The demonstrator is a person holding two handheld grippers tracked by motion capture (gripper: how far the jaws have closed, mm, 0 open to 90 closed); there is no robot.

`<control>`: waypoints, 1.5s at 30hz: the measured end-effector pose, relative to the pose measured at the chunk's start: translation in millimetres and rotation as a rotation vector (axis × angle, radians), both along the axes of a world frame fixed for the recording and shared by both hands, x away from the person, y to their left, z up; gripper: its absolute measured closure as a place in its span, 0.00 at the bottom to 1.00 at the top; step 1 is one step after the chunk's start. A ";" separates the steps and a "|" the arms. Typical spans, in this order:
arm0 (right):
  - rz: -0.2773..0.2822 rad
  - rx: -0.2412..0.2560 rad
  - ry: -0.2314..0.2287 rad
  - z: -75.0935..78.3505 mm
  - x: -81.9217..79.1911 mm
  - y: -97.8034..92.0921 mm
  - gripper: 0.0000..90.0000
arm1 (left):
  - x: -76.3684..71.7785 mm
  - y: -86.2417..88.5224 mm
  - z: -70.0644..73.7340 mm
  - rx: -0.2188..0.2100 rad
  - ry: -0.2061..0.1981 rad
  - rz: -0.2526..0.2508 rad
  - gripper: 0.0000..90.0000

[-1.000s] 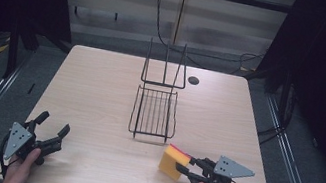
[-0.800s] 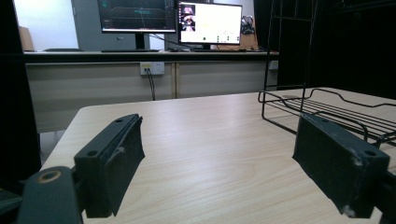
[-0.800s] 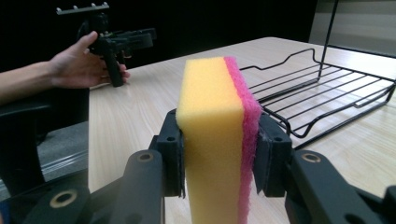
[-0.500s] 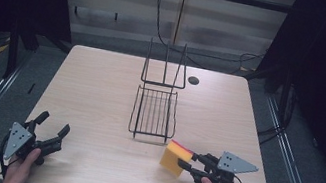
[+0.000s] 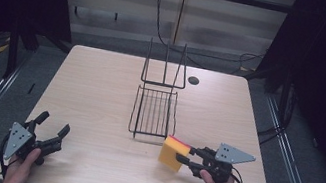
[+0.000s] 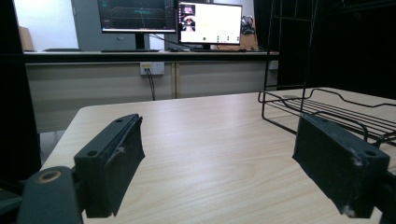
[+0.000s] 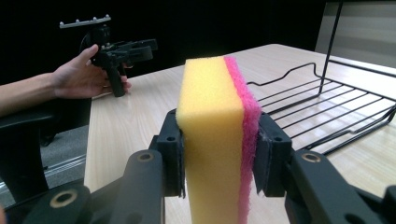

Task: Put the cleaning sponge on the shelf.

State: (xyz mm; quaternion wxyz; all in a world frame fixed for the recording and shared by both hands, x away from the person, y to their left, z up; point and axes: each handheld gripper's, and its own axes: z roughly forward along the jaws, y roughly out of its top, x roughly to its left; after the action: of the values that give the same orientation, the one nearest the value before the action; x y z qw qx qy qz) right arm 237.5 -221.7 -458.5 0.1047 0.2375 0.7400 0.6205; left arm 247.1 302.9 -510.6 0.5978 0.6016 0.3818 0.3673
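Reading any writing is not possible here: the two lit monitors (image 6: 170, 21) behind the counter (image 5: 100, 90) carry text too small to be made out, and no brand or label is seen on the other things. At the left, the left tongs (image 5: 53, 131) are held low over the near left corner of the counter, their jaws spread wide with nothing between them. In the middle, a black wire rack (image 5: 155, 108) is stood on the counter, its flat tray bare and its upright frame at the far end. To the right, a sponge (image 5: 174, 154), yellow with a pink scrubbing face, is pinched upright on its two broad faces by the right tongs (image 5: 184, 154). The sponge is held just off the near right corner of the rack, above the counter.
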 end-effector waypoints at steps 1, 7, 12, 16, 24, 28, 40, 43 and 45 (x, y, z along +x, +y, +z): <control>-0.007 0.006 -0.007 2.1 2.3 -0.8 0.68 | 0.0 0.0 0.0 0.000 0.000 0.000 0.17; 0.006 0.002 -0.009 6.8 9.0 3.7 0.68 | 0.0 0.0 0.0 0.000 0.000 0.000 0.17; 0.005 0.013 -0.012 8.7 13.7 4.9 0.68 | -0.1 0.4 0.1 0.006 0.001 -0.001 0.17; 0.013 0.014 -0.016 14.4 19.5 6.1 0.68 | 0.0 -0.3 0.0 -0.004 -0.001 -0.001 0.17; 0.024 0.034 -0.025 26.0 31.7 8.2 0.68 | 0.2 -0.5 0.1 -0.002 0.008 -0.008 0.17; 0.025 0.037 -0.042 31.7 35.5 9.5 0.68 | 0.1 -0.1 -0.1 -0.002 -0.002 0.000 0.17; 0.051 0.018 -0.055 50.8 62.7 11.4 0.68 | 0.1 0.0 0.0 -0.001 -0.001 0.000 0.17; 0.057 0.005 -0.067 55.4 67.7 13.7 0.68 | 0.1 0.0 0.0 0.000 0.000 0.000 0.17; 0.061 0.020 -0.066 56.7 71.9 15.2 0.68 | 0.1 0.1 0.0 0.000 -0.001 0.000 0.17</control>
State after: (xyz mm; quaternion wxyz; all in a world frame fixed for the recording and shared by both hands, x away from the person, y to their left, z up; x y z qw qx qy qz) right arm 309.4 -206.5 -401.8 0.1076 0.1952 0.7370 0.6381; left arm 247.2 302.9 -510.6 0.5981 0.6014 0.3816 0.3674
